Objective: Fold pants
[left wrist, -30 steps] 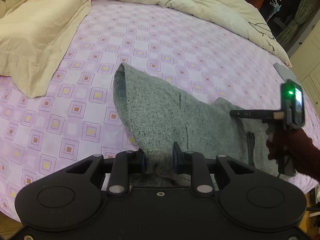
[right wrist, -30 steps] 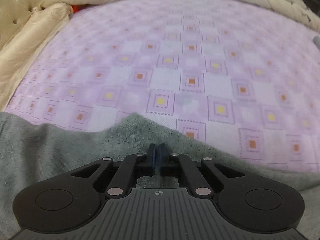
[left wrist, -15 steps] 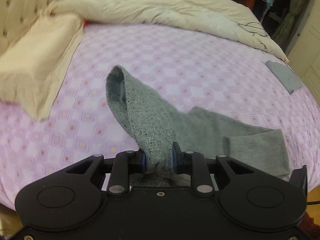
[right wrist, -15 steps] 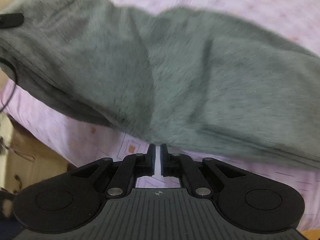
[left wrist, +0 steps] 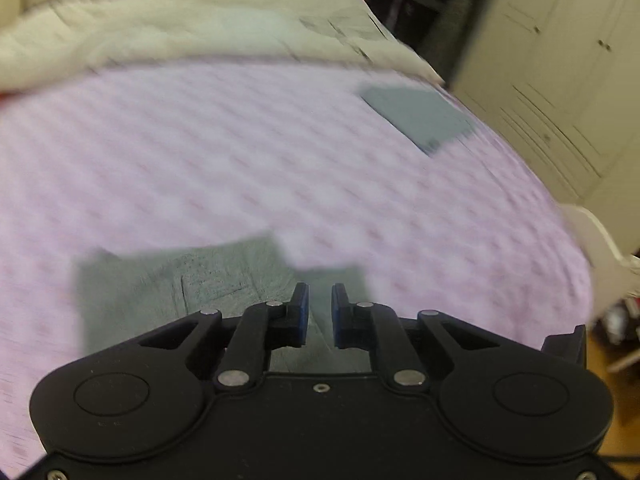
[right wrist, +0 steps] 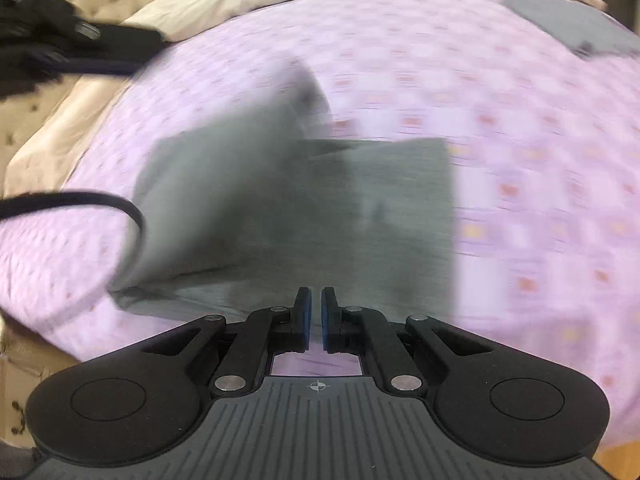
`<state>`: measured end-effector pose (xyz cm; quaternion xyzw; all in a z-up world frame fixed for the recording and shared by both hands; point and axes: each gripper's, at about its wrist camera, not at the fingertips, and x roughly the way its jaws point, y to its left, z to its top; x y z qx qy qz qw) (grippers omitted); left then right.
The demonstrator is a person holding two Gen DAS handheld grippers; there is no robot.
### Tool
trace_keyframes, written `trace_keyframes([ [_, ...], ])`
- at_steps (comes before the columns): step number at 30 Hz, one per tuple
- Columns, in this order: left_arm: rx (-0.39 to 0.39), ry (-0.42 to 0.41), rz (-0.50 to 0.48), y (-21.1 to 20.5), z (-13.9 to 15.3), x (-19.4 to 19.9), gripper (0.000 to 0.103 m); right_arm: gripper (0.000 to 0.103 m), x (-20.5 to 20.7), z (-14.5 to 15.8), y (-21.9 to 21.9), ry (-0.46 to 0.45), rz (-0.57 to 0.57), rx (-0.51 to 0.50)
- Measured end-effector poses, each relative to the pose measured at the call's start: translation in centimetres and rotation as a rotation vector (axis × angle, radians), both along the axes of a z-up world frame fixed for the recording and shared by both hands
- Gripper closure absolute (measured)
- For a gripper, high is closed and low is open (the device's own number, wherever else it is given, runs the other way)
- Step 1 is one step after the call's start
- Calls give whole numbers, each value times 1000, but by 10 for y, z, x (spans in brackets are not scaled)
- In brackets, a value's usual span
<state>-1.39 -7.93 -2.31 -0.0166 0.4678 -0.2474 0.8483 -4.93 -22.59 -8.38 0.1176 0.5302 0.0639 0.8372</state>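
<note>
Folded grey pants (right wrist: 340, 208) lie near the bed (left wrist: 240, 152) edge, left hand-held gripper (left wrist: 320, 312) closing empty, right hand-held gripper (right wrist: 315, 316) shut empty.

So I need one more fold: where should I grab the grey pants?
Take the grey pants by the straight right-hand edge, coming in from the bare sheet on that side. That edge looks flat and unobstructed; the left side is bunched.

Left gripper (left wrist: 319, 312) closing, empty, over grey pants (left wrist: 180, 284), purple sheet (left wrist: 240, 152)
</note>
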Motion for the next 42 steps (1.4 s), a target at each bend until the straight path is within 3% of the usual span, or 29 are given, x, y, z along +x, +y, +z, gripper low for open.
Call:
trace_keyframes([
  [3, 53, 37, -53, -30, -13, -7, 85, 96, -5, 3, -26, -2, -31, -9],
  [6, 112, 30, -35, -21, -21, -15, 80, 84, -4, 3, -39, -23, -31, 1],
  [8, 154, 49, 28, 2, -26, -13, 80, 67, 6, 3, -38, -40, -6, 25],
  [13, 274, 113, 241, 77, -44, -10, 81, 61, 40, -5, -23, -54, 68, 70],
  [15, 295, 133, 309, 102, -46, -10, 81, 58, 56, -9, -17, -54, 79, 94],
  [17, 311, 145, 369, 126, -48, -9, 80, 46, 70, -14, -9, -38, 68, 116],
  [19, 317, 149, 411, 148, -49, -7, 81, 43, 83, -20, -5, -7, 45, 127],
  [23, 313, 162, 442, 170, -51, -2, 81, 40, 97, -40, -5, 58, 7, 141],
  [27, 291, 169, 442, 182, -54, 3, 81, 39, 101, -53, -4, 110, 0, 221],
  [28, 288, 171, 438, 184, -55, 4, 81, 44, 103, -55, -3, 125, -19, 243],
  [29, 285, 172, 430, 185, -56, 5, 81, 71, 104, -55, -4, 138, -45, 273],
  [30, 281, 171, 422, 185, -57, 7, 81, 85, 105, -54, -3, 151, -70, 294],
  [31, 278, 171, 414, 185, -58, 10, 81, 89, 104, -46, 0, 139, -71, 273],
  [34, 273, 165, 391, 187, -56, 14, 81, 93, 89, 3, 15, 10, 31, 209],
  [36, 264, 149, 371, 184, -51, 15, 81, 93, 70, 38, 16, -52, 41, 183],
  [38, 253, 131, 357, 179, -48, 17, 81, 93, 47, 59, 14, -98, 28, 67],
  [40, 240, 127, 336, 170, -49, 21, 81, 93, 35, 50, 5, -58, -16, -29],
  [42, 228, 133, 314, 161, -54, 25, 81, 92, 37, 19, -7, 42, -69, -63],
])
